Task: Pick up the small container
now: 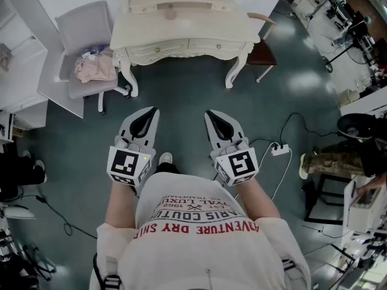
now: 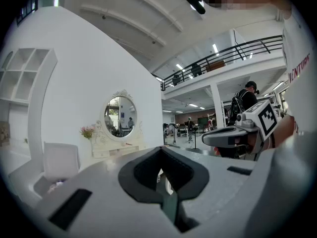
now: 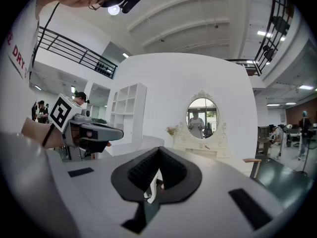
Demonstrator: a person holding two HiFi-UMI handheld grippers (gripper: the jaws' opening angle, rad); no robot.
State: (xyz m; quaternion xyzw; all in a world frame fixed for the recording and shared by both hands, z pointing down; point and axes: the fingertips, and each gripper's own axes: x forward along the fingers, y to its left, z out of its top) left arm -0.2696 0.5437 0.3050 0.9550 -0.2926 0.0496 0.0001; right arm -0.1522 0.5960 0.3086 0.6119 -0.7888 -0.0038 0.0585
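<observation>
Holding left gripper (image 1: 152,111) and right gripper (image 1: 209,113) clenched, empty, well short of the dressing table (image 1: 205,30); probably needing stepping closer and unclenching one before reaching for the small container.

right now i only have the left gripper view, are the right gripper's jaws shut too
observer: yes, the right gripper view shows the right gripper shut, with nothing between its jaws
operator: anything lying on the ground near me
observer: a white power strip with its cable lies on the floor, to the right of that gripper
</observation>
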